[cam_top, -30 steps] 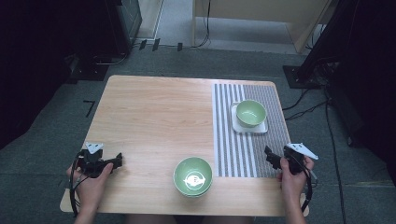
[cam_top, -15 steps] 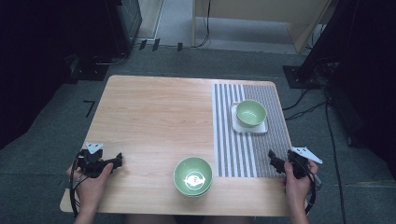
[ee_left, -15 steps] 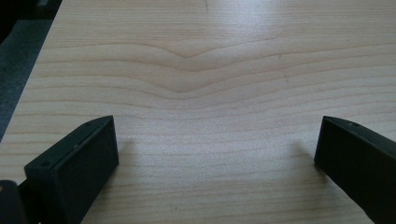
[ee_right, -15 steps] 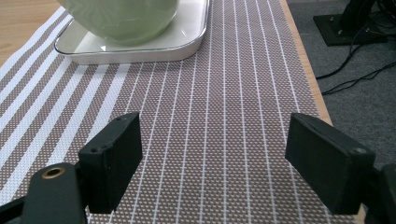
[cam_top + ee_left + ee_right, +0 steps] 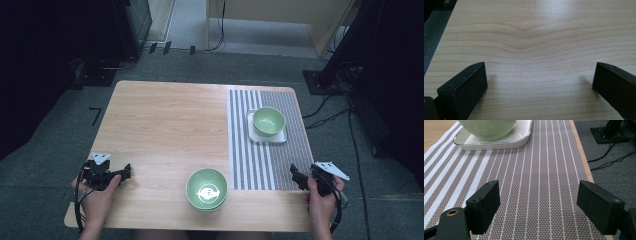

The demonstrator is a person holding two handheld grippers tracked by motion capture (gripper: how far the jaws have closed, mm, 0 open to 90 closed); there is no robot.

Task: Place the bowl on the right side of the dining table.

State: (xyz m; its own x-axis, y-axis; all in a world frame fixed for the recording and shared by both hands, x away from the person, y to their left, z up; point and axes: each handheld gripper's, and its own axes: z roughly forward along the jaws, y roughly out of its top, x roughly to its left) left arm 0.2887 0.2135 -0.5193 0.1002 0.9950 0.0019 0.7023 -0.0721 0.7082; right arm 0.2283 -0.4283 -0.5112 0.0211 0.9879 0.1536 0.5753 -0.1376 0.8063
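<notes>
Two tools sit low at the near edge of the bench (image 5: 165, 115). From high up, the right tool (image 5: 295, 176) has slid back toward the person, away from the far bowl (image 5: 269, 121) on its tray (image 5: 256, 136). It looks like that bowl is done with. The near bowl (image 5: 207, 188) waits between the hands. The left tool (image 5: 126, 171) has not moved.

Left gripper view: the jaws are wide apart over bare wood.

Right gripper view: the jaws are spread, empty, over the striped mat (image 5: 544, 182). The pale green bowl (image 5: 489, 127) is smooth and shiny.
</notes>
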